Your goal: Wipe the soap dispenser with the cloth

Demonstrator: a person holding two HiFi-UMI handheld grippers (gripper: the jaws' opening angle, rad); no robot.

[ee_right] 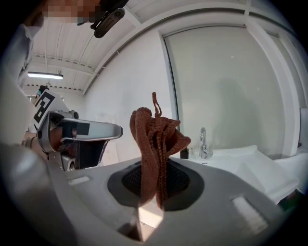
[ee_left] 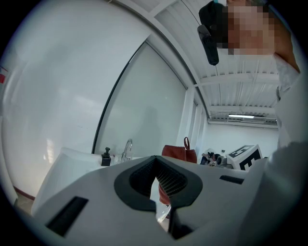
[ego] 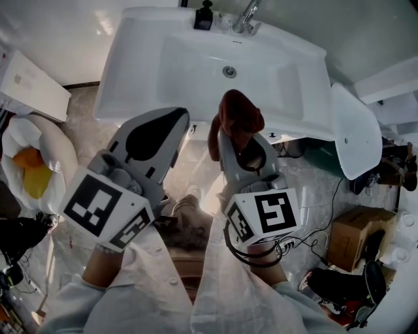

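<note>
A small black soap dispenser [ego: 203, 16] stands on the back rim of the white sink [ego: 130, 78], left of the chrome tap [ego: 245, 18]. My right gripper [ego: 236, 134] is shut on a rust-brown knitted cloth [ego: 237, 116], bunched and standing up between the jaws, just in front of the sink's front edge. In the right gripper view the cloth [ee_right: 155, 144] rises from the jaws with the dispenser [ee_right: 184, 153] far behind. My left gripper [ego: 171, 124] is shut and holds nothing, left of the cloth. The dispenser [ee_left: 106, 157] shows small in the left gripper view.
A white oval lid or seat [ego: 354, 130] leans right of the sink. A cardboard box [ego: 354, 236] and cables lie on the floor at right. A white bag with something yellow [ego: 32, 173] sits at left. A mirror [ee_right: 226, 86] hangs behind the sink.
</note>
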